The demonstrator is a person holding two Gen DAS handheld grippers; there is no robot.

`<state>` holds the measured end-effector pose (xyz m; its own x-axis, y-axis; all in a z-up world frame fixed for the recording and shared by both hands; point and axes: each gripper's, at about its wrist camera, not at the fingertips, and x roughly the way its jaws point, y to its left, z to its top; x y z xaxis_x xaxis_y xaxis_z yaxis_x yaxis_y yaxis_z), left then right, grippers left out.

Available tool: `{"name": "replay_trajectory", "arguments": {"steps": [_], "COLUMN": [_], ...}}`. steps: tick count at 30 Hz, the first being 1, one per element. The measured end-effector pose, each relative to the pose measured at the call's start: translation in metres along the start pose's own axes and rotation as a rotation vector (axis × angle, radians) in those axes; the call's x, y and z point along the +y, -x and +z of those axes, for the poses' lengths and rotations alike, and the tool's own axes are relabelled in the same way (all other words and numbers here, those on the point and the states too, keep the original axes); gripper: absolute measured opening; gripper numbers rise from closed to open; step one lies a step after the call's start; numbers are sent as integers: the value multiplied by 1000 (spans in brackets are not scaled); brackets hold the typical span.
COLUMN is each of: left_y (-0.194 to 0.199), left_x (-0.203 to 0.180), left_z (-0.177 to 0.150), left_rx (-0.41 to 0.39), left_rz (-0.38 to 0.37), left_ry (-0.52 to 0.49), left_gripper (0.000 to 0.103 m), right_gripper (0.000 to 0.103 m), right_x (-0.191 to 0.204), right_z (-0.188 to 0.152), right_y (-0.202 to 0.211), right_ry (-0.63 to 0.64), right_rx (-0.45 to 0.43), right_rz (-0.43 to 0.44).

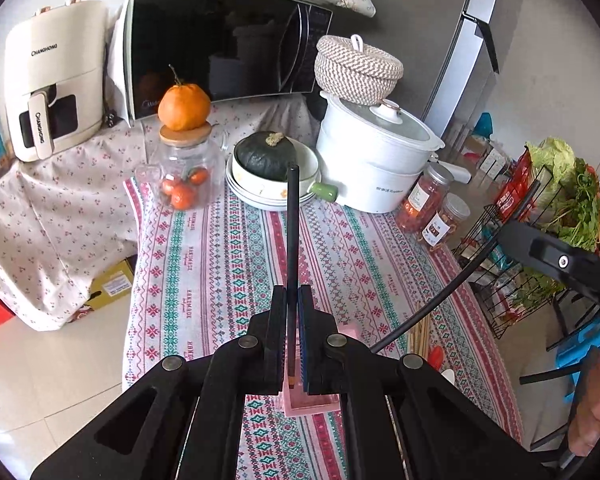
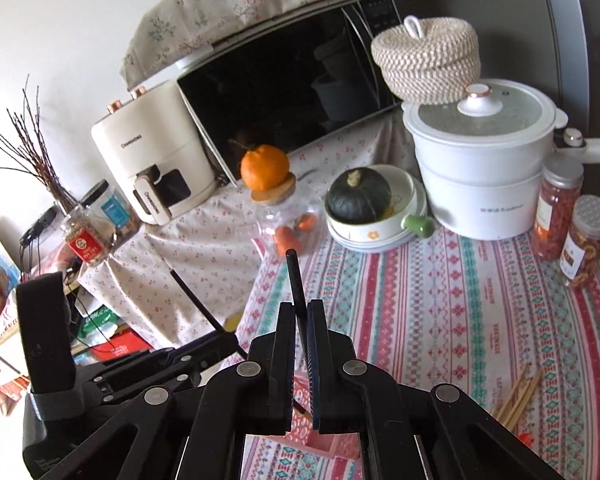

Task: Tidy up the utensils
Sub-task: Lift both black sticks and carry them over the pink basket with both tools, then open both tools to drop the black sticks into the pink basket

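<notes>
My left gripper [image 1: 293, 292] is shut on a black chopstick [image 1: 293, 232] that sticks up and forward between its jaws. My right gripper [image 2: 301, 308] is shut on a second black chopstick [image 2: 296, 284], also pointing up and forward. Both hang above a pink utensil box [image 1: 312, 402] on the patterned tablecloth; the box also shows under the right gripper [image 2: 324, 446]. Several wooden chopsticks [image 1: 418, 334] lie on the cloth to the right of the box, and show in the right wrist view [image 2: 518, 400]. The left gripper with its chopstick [image 2: 204, 312] shows at the right view's lower left.
At the table's back stand a glass jar [image 1: 184, 176] with an orange on its lid, a dark squash in stacked bowls [image 1: 272, 176], a white pot [image 1: 376, 156] and two snack jars [image 1: 424, 200]. A wire vegetable rack [image 1: 540, 220] stands at the right.
</notes>
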<state>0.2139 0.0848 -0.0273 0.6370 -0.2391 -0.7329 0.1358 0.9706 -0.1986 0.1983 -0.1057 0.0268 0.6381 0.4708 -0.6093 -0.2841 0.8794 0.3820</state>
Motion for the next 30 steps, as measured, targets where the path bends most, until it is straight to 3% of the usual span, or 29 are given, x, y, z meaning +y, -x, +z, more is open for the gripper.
{"name": "replay_trajectory", "arguments": {"steps": [6,20,23,25,30], "left_y": [-15,-17,-14,-11,2], "left_x": [3,-5,-7,-8,-14], "left_z": [5,9,8,5,-3], "left_rx": [45,24,22,20,28], "left_rz": [-26,3,8,10,2], "left_ry": [12,-26,-34,-33,-32], "left_gripper": [5,7,17,36,46], "right_gripper": [4,12,21,26,36], "right_x": [-20,-34,-35,-37,-48], "right_z": [-7,1,2,2,-3], "right_y": [-33,-34,-26,-19,5], "right_ry": [-43,-95,-101,-102,-114], "right_rx": [76,66,51,40,38], "right_rz": [-22,-5,-5,-9,-34]}}
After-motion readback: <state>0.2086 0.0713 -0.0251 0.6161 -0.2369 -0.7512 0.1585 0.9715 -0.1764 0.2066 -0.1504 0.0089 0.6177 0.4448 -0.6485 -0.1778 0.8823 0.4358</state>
